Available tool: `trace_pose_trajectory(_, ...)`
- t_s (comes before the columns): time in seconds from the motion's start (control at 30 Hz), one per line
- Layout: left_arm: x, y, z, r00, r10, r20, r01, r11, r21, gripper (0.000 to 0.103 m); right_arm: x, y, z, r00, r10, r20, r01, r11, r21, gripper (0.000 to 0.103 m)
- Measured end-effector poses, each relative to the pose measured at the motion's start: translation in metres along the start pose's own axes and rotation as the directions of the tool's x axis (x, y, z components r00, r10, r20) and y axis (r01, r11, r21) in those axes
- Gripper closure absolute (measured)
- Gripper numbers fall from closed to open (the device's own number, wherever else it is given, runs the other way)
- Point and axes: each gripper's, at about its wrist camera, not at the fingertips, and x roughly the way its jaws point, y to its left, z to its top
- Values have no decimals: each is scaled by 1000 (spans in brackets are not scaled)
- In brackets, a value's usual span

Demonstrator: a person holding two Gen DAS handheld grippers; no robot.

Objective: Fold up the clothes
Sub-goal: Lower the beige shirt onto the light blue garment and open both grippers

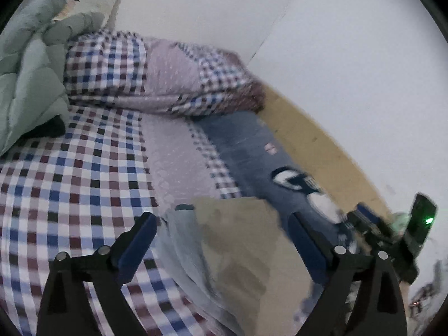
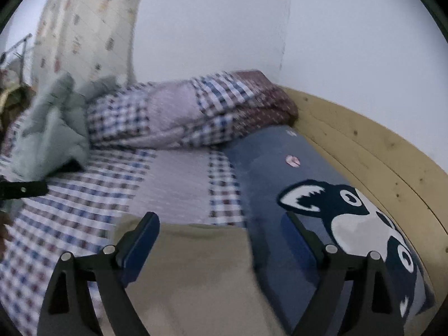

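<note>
While the beige garment point(image 2: 196, 266) lay on the checked bedsheet point(image 1: 70, 190), my left claw point(image 1: 221, 240) and right claw point(image 2: 221, 238) gaped wide above it, gripping nothing.

A beige garment point(image 1: 240, 252) lies flat on the bed, spread over the checked bedsheet point(image 1: 70, 190) with its far edge running roughly straight across. In the left wrist view a pale grey-blue layer point(image 1: 182, 252) shows along its left side, like a lining or a second piece underneath; which it is cannot be told. Its right edge meets the blue blanket with the husky face point(image 2: 350, 218). The cloth looks smooth, though motion blur hides finer detail.
</note>
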Motion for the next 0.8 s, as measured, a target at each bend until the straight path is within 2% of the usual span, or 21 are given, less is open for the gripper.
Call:
trace_pose_trajectory(0.1,-63,-12,-11,996,-53,65,54,998,-12,1,-52,26,3,999,53,8,-53,998,34,9)
trace_pose_trajectory(0.23,-134,-31,-28,992,-32,122,28,999,28,1,-120,57,5,991,118,62,-123,988,94,8)
trace_pose_trajectory(0.33,-182,-42,-45,988,3,155,-13,998,60,1,-176,80,3,980,159,123,-175,976,133,3)
trace_pose_trajectory(0.6,-285,-55,-92,966,119,228,-153,978,140,1,-281,143,-13,957,204,207,-237,960,147,0)
trace_pose_trajectory(0.7,-318,-51,-104,952,160,263,-203,968,147,1,-306,163,-18,951,227,209,-259,956,139,0)
trace_pose_trajectory(0.8,-348,-44,-115,928,203,312,-261,953,156,1,-323,181,-21,945,246,217,-277,953,125,0)
